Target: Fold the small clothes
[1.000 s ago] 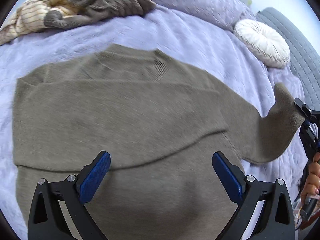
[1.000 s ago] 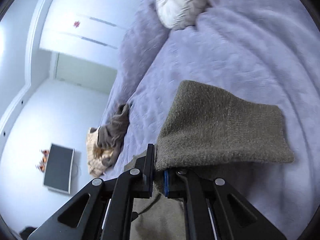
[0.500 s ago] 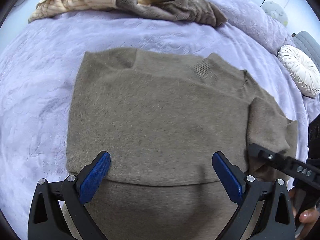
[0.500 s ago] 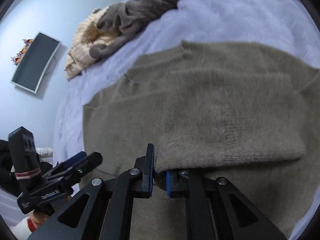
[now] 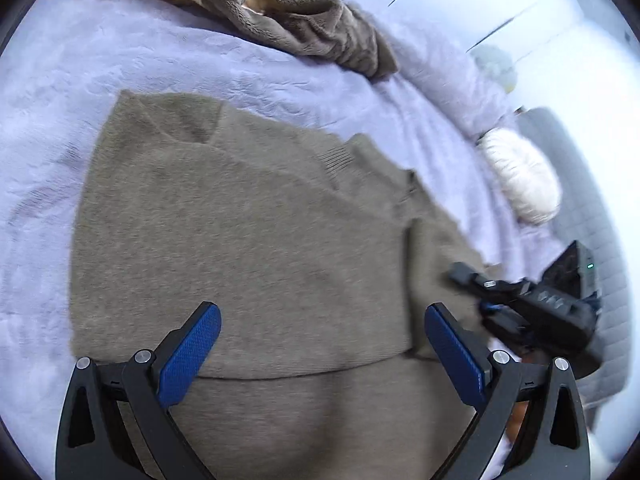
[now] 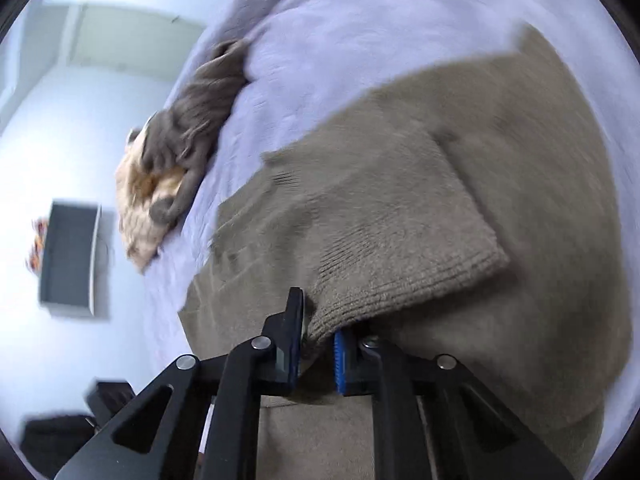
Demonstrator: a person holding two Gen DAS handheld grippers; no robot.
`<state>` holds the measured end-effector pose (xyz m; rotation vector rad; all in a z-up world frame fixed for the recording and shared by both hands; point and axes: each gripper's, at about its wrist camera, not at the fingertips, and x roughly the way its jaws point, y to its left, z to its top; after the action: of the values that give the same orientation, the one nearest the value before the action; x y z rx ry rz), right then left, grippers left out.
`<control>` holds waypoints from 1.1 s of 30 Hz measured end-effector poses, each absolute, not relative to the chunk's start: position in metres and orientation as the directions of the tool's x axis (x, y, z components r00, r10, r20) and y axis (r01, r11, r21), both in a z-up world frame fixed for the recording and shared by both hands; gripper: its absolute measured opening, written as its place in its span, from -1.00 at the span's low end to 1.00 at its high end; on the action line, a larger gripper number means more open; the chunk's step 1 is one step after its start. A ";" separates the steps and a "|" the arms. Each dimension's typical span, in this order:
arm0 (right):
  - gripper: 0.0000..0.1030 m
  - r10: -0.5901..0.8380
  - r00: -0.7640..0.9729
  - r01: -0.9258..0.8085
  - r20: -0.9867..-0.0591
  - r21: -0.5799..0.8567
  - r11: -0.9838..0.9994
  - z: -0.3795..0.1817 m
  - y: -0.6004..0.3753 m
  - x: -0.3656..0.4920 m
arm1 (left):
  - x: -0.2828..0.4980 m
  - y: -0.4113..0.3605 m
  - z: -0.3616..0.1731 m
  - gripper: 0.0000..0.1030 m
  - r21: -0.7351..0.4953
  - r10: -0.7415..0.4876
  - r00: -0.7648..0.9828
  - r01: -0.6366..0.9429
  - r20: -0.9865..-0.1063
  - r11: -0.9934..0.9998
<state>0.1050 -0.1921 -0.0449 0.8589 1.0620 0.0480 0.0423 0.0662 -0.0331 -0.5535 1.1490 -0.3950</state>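
Folding the second sleeve inward is the step we are working on, and the way each tool sits follows from it. We are keeping the right gripper (image 6: 316,344) clamped on the ribbed cuff (image 6: 400,280) of the sleeve, because that edge gives the firmest hold on soft knit and lets the whole sleeve lie flat across the body. The olive sweater (image 5: 248,240) is lying spread on the lavender bedspread (image 5: 120,60), its neck toward the far side and the other sleeve already laid across the chest, so the garment is narrowing into a rectangle. We are holding the left gripper (image 5: 320,360) over the lower half with its jaws wide apart and nothing between them, probably so it is ready to steady the cloth or take the hem for the next fold. Whether the cuff is already resting on the body we cannot be sure, since the right wrist view is blurred there. A heap of other clothes (image 5: 288,12) is waiting near the bed's far edge, well apart.
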 end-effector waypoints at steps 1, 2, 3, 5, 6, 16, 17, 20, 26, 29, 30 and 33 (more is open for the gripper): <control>-0.78 0.428 0.510 0.291 -0.746 0.618 0.731 -0.037 -0.177 0.112 | 0.045 0.070 -0.034 0.97 -0.654 -0.613 0.356 0.008 -0.705 0.757; -0.79 0.430 0.500 0.228 -0.752 0.593 0.772 -0.029 -0.162 0.116 | 0.048 0.073 -0.036 0.97 -0.702 -0.659 0.343 -0.001 -0.669 0.713; -0.79 0.430 0.491 0.179 -0.758 0.571 0.801 -0.024 -0.148 0.119 | 0.051 0.074 -0.038 0.97 -0.741 -0.695 0.334 -0.016 -0.637 0.671; -0.79 0.434 0.461 0.077 -0.774 0.523 0.849 -0.019 -0.117 0.125 | 0.059 0.075 -0.042 0.97 -0.787 -0.735 0.329 -0.038 -0.592 0.616; -0.79 0.441 0.442 0.032 -0.781 0.504 0.863 -0.019 -0.102 0.126 | 0.062 0.075 -0.043 0.97 -0.792 -0.739 0.331 -0.043 -0.586 0.609; -0.30 0.507 0.259 -0.013 -0.822 0.522 0.853 -0.056 -0.074 0.098 | 0.077 0.060 -0.060 0.97 -0.755 -0.709 0.294 -0.075 -0.641 0.651; -0.29 0.529 0.271 0.019 -0.804 0.554 0.832 -0.054 -0.085 0.090 | 0.079 0.056 -0.059 0.97 -0.745 -0.700 0.293 -0.072 -0.652 0.663; -0.22 0.546 0.291 0.097 -0.786 0.592 0.800 -0.052 -0.113 0.072 | 0.084 0.047 -0.060 0.97 -0.709 -0.663 0.295 -0.079 -0.688 0.701; -0.17 0.526 0.370 0.322 -0.766 0.636 0.701 -0.063 -0.183 0.015 | 0.094 0.027 -0.059 -0.89 -0.649 -0.617 0.265 -0.044 -0.741 0.760; -0.16 0.519 0.480 0.441 -0.708 0.706 0.555 -0.072 -0.222 -0.015 | 0.094 0.024 -0.040 -0.89 -0.653 -0.625 0.311 0.017 -0.716 0.757; -0.15 0.514 0.527 0.468 -0.677 0.736 0.489 -0.075 -0.234 -0.023 | 0.094 0.025 -0.032 -0.89 -0.656 -0.628 0.328 0.034 -0.706 0.754; -0.09 0.472 0.647 0.496 -0.599 0.801 0.336 -0.082 -0.258 -0.035 | 0.093 0.036 -0.011 -0.89 -0.667 -0.634 0.367 0.049 -0.681 0.744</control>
<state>-0.0346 -0.2580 -0.0825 1.2825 0.9350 -0.0193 0.0929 0.0359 -0.0113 -0.6109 1.1205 -0.4758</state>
